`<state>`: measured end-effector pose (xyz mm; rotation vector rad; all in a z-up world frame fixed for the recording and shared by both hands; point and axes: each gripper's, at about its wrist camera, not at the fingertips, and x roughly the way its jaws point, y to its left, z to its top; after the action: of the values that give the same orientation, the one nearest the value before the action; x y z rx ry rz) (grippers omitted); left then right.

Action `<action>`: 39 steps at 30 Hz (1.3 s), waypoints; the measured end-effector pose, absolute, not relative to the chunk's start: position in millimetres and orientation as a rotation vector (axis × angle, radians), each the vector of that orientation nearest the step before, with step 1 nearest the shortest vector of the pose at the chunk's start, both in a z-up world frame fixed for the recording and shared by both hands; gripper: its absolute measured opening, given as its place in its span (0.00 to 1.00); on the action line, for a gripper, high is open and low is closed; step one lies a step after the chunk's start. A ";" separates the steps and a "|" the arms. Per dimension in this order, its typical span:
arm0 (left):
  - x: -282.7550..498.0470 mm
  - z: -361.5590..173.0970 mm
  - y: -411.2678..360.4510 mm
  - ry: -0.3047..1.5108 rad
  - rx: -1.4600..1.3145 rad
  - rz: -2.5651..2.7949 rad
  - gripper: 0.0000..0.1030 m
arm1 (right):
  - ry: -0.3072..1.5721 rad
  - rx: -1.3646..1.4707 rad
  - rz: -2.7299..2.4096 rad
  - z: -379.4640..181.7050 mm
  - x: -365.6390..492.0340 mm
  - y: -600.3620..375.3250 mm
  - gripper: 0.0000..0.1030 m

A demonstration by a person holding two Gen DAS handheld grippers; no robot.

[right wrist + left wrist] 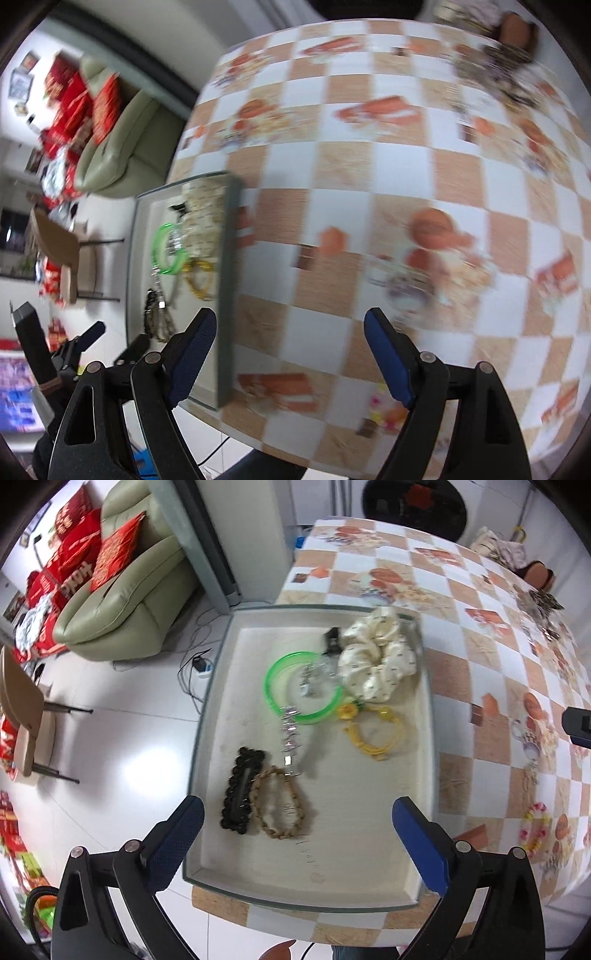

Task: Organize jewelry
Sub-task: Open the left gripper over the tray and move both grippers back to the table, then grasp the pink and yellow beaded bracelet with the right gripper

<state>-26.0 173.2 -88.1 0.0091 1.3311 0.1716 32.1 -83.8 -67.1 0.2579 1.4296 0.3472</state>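
You're working in a home living room — a pale green leather sofa (125, 602) piled with red cushions (114, 554) stands on a glossy white tiled floor (122, 746). Your table (491, 686) wears a checked, picture-printed cloth — domestic stuff — with a tan chair (22, 716) nearby.

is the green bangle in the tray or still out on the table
In the tray. The green bangle lies flat on the tray's floor beside the cream scrunchie, with a silver chain draped across it.
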 end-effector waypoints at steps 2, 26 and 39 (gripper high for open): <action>-22.6 -85.5 162.2 1.332 0.022 0.150 1.00 | 1.431 0.265 0.293 -65.1 27.6 -105.4 0.82; 15.0 -110.2 3.6 1.396 0.168 -0.250 1.00 | 1.534 0.274 0.032 -116.8 -68.0 -204.5 0.82; 20.7 -155.6 -45.6 1.431 0.245 -0.348 1.00 | 1.529 0.292 -0.007 -148.3 -92.5 -194.8 0.78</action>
<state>20.7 -45.6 -155.6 0.2450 1.4309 -0.3484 -92.5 -194.8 -148.3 0.2923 1.5292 -0.0071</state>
